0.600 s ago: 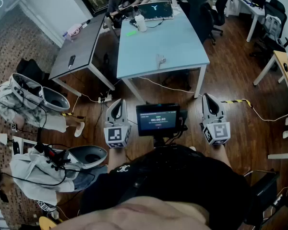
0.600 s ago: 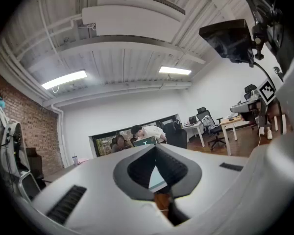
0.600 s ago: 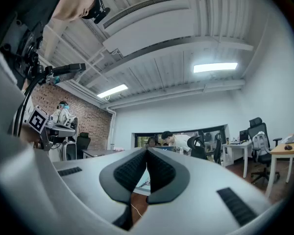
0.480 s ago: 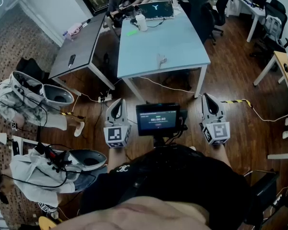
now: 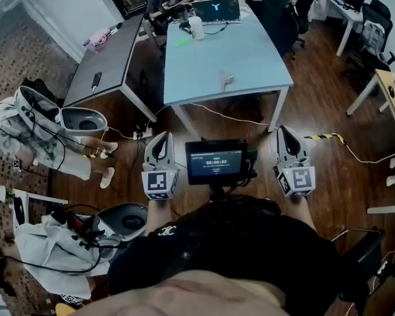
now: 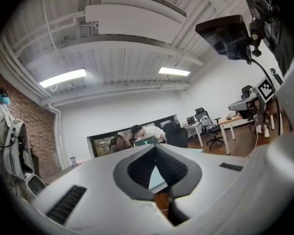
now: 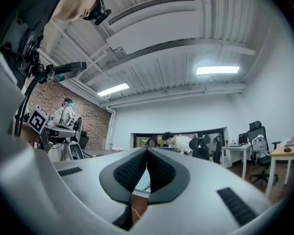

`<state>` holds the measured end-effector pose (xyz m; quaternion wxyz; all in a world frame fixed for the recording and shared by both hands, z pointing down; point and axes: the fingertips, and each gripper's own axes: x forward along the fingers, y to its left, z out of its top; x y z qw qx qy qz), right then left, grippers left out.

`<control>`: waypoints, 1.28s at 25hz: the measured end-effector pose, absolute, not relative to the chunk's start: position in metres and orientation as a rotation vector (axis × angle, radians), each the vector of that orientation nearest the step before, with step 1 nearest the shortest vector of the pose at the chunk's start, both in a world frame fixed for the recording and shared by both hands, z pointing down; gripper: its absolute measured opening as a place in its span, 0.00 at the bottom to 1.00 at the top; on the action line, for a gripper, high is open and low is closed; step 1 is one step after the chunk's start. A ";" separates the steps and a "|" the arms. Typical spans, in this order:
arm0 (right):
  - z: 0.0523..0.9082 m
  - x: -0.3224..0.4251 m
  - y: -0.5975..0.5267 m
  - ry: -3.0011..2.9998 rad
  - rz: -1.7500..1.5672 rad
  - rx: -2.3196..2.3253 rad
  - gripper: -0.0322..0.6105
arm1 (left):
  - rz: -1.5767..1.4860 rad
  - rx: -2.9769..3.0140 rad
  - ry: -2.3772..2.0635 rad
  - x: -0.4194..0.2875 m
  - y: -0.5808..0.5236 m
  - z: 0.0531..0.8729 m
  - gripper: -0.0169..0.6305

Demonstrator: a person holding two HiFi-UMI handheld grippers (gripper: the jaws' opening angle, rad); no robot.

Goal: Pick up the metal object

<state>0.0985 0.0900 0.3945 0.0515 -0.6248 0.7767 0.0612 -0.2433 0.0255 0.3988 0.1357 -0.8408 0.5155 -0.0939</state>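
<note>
A small metal object (image 5: 227,80) lies on the light blue table (image 5: 250,58), near its front edge. I stand well back from the table over the wooden floor. My left gripper (image 5: 159,139) and right gripper (image 5: 284,132) are held side by side in front of my chest, pointing toward the table, far short of the object. Both are shut with nothing between the jaws. In the left gripper view the left gripper (image 6: 154,148) has its tips touching. The right gripper (image 7: 147,151) looks the same in the right gripper view. Neither gripper view shows the object.
A small screen (image 5: 216,161) is mounted between the grippers. A laptop (image 5: 216,10) and white cup (image 5: 197,27) sit at the table's far end by seated people. A grey table (image 5: 108,59) stands left. Two people with gear (image 5: 49,137) are at left. Cables (image 5: 224,116) cross the floor.
The head view has shifted a little, so the table sits slightly higher and further right. The people at the left have moved. Both grippers keep their place and stay shut.
</note>
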 end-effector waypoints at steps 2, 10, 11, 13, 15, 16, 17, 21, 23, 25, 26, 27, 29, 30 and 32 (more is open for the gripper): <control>0.396 0.084 0.088 2.353 0.193 -1.906 0.02 | -0.282 -2.449 1.455 -0.251 0.021 0.400 0.03; 0.424 0.025 0.105 2.393 0.199 -1.957 0.02 | -0.294 -2.532 1.363 -0.275 0.016 0.422 0.03; 0.425 0.019 0.105 2.414 0.217 -1.959 0.02 | -0.283 -2.531 1.368 -0.280 0.014 0.422 0.03; 0.427 0.013 0.101 2.431 0.214 -1.957 0.02 | -0.277 -2.534 1.360 -0.283 0.012 0.421 0.04; 0.426 0.010 0.094 2.427 0.202 -1.942 0.02 | -0.285 -2.542 1.359 -0.286 0.008 0.422 0.03; 0.424 0.008 0.090 2.427 0.206 -1.934 0.02 | -0.286 -2.541 1.365 -0.289 0.004 0.424 0.03; 0.423 0.006 0.085 2.433 0.219 -1.926 0.02 | -0.283 -2.538 1.365 -0.290 -0.001 0.424 0.03; 0.425 0.007 0.067 2.462 0.287 -1.910 0.02 | -0.298 -2.529 1.364 -0.289 -0.017 0.430 0.03; 0.427 0.018 0.051 2.447 0.270 -1.898 0.02 | -0.307 -2.522 1.377 -0.285 -0.028 0.431 0.03; 0.430 0.035 0.032 2.417 0.190 -1.886 0.02 | -0.315 -2.513 1.392 -0.280 -0.041 0.434 0.04; 0.430 0.043 0.021 2.397 0.155 -1.886 0.02 | -0.326 -2.510 1.401 -0.279 -0.049 0.437 0.03; 0.430 0.050 0.008 2.381 0.140 -1.885 0.02 | -0.341 -2.507 1.411 -0.278 -0.059 0.440 0.04; 0.426 0.061 -0.018 2.373 0.155 -1.875 0.02 | -0.369 -2.499 1.432 -0.273 -0.079 0.445 0.04; 0.423 0.066 -0.030 2.377 0.172 -1.867 0.02 | -0.371 -2.499 1.442 -0.269 -0.090 0.446 0.04; 0.417 0.076 -0.057 2.390 0.213 -1.852 0.02 | -0.350 -2.496 1.460 -0.258 -0.114 0.445 0.03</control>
